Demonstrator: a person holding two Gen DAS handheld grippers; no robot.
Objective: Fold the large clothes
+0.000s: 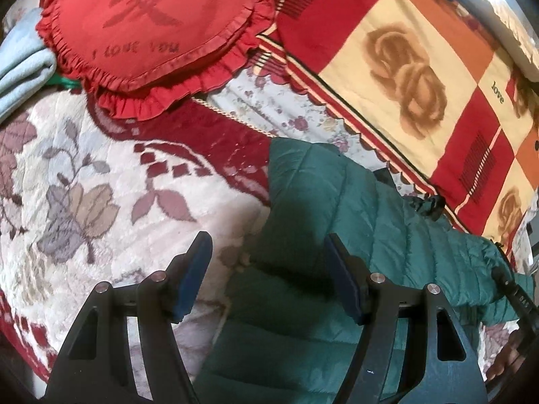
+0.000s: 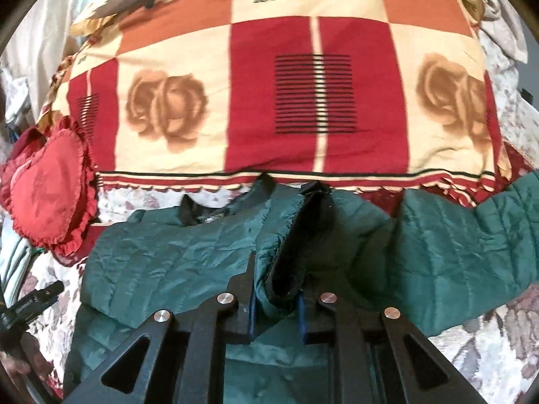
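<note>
A green quilted puffer jacket (image 1: 323, 208) lies on a floral blanket on the bed; it also fills the lower half of the right wrist view (image 2: 161, 256). My left gripper (image 1: 266, 252) is open and empty, hovering above the jacket's left edge. My right gripper (image 2: 276, 289) is shut on a bunched fold of the jacket with dark lining (image 2: 299, 235), near its collar. One sleeve (image 2: 471, 235) stretches out to the right.
A red heart-shaped frilled pillow (image 1: 148, 30) lies at the back left, also in the right wrist view (image 2: 43, 195). A red, cream and orange rose-patterned quilt (image 2: 269, 84) lies folded behind the jacket. A pale blue cloth (image 1: 20, 64) sits far left. The floral blanket (image 1: 84, 185) covers the bed.
</note>
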